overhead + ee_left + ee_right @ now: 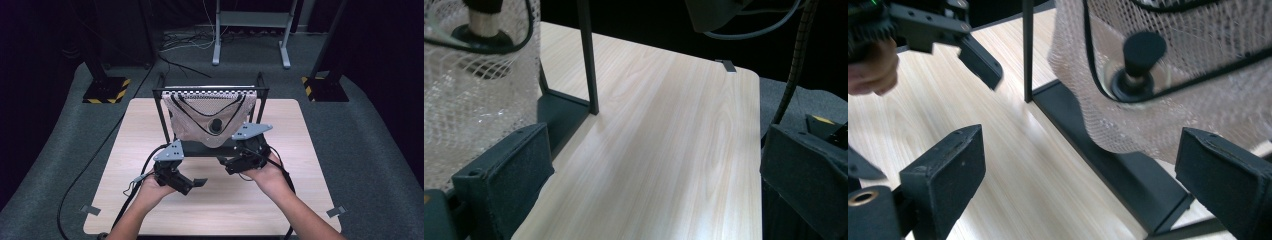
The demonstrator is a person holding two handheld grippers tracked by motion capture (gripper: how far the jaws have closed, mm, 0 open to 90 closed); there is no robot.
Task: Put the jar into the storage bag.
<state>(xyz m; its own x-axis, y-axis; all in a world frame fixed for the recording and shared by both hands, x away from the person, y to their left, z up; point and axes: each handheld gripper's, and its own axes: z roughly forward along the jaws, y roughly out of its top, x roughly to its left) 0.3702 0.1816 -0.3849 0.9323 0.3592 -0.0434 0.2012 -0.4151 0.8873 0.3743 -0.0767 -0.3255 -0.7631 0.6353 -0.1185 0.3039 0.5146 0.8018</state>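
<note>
A white mesh bag [210, 117] hangs from the top bar of a black frame stand [162, 115] at the back of the wooden table [280, 195]. A black knobbed object [216, 125] sits inside the mesh, and the right gripper view shows it close up [1140, 60]. My left gripper [192, 184] is open in front of the stand's left post, with bare tabletop between its jaws [654, 165]. My right gripper [226, 164] is open low by the stand's base, facing the bag's lower edge [1148, 125]. Nothing lies between its jaws [1085, 165].
The stand's flat black base [1118, 170] and thin upright post [1028, 50] lie just ahead of the right gripper. Past the table are yellow-striped stand feet [105, 90], a white metal frame [250, 30] and cables on grey floor.
</note>
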